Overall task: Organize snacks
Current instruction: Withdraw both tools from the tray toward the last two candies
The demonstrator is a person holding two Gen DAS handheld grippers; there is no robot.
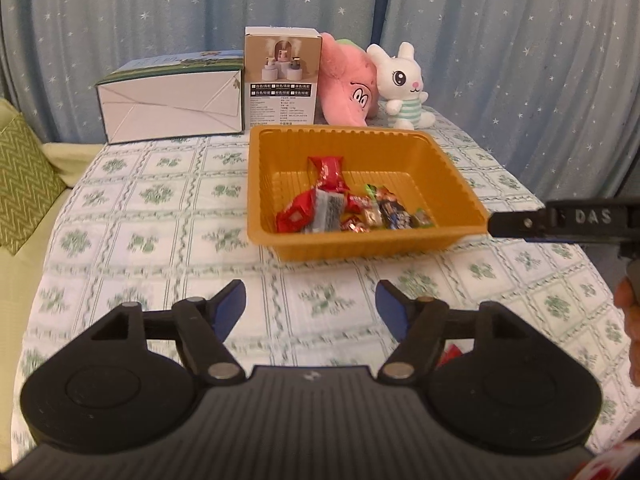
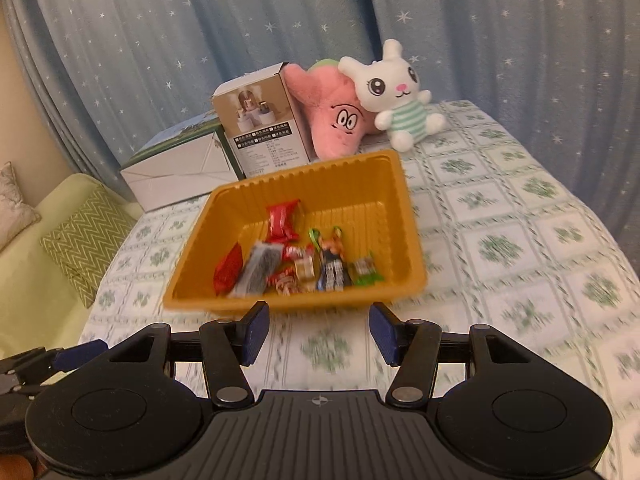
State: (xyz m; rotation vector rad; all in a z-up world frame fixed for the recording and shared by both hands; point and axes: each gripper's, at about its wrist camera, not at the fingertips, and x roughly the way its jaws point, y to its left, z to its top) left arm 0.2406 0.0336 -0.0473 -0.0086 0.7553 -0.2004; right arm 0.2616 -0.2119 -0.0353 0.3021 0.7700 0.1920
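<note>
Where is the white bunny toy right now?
The white bunny toy sits at the far end of the table, against the pink plush, behind the orange tray.

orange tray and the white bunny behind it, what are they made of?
Orange tray: looks like thin moulded plastic, semi-gloss; fine ribbing runs along the walls and the rim is rolled. White bunny: plush fabric, matte and fuzzy, soft rounded limbs, probably stuffed; its striped green shirt looks like knit or printed cloth, can't tell which.
</note>
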